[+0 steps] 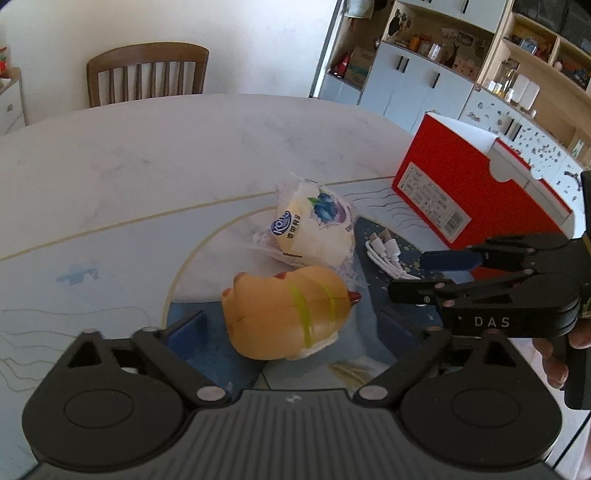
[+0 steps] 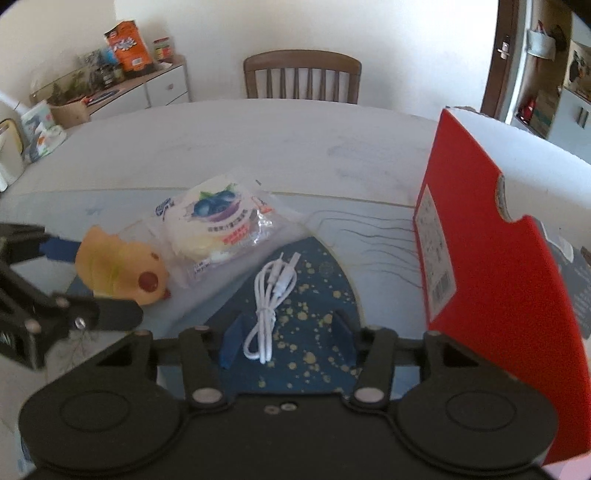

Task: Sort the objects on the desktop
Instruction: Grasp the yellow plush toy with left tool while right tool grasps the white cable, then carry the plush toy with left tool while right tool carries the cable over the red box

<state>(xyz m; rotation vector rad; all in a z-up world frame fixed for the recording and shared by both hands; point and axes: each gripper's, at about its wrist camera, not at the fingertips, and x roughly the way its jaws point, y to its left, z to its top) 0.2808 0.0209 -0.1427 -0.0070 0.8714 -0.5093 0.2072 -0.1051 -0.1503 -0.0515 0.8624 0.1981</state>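
While both grippers hang released, we see three items beside the red box [image 2: 495, 258].
Left gripper [image 1: 295, 332] straddles the yellow chick toy [image 1: 286, 314]; right gripper [image 2: 288, 343] straddles the white cable [image 2: 271, 299].

A wooden chair [image 2: 302, 75] is set at the far edge of the pale counter [image 1: 155, 147], against a white wall [image 2: 332, 26]; open shelving [image 1: 461, 40] is seen far right, a low cabinet [image 2: 147, 85] far left
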